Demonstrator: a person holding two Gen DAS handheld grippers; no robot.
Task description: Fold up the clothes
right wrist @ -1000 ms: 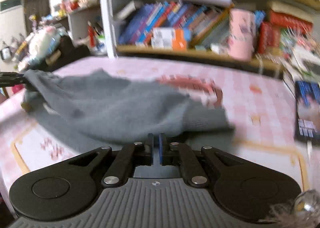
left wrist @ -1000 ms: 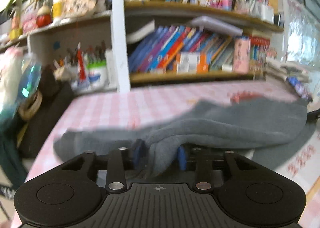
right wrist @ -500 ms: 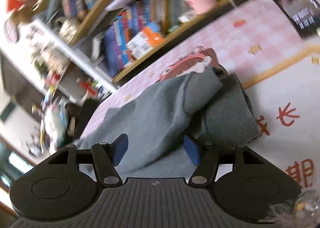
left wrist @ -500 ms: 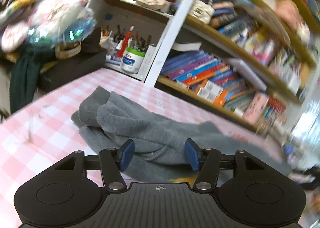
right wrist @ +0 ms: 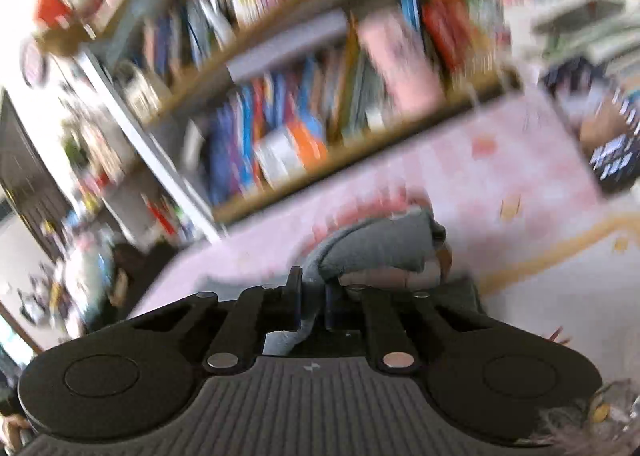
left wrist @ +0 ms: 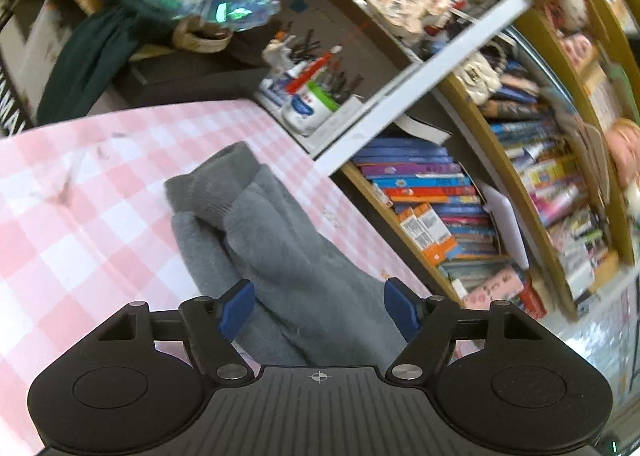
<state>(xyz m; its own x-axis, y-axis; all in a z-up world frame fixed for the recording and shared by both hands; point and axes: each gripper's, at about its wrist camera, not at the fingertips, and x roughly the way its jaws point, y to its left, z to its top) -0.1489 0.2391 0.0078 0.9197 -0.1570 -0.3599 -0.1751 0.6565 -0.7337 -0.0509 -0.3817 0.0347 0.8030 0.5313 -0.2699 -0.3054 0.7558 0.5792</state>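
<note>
Your right fingers [right wrist: 312,306] clench the grey garment [right wrist: 380,252]; left fingers [left wrist: 318,306], spreading, straddle it ungripped. Carry the fold over next.

Whole frame is smeared with motion blur. A soft grey knitted garment [right wrist: 376,248] is seen pinched between the blue-padded fingers of the black right gripper [right wrist: 312,304], jaws nearly together, cloth bunched up just past them. A pale pink checked tablecloth [right wrist: 520,184] is spread underneath. A wooden bookshelf packed with colourful books [right wrist: 288,128] is tilted across the background.
</note>
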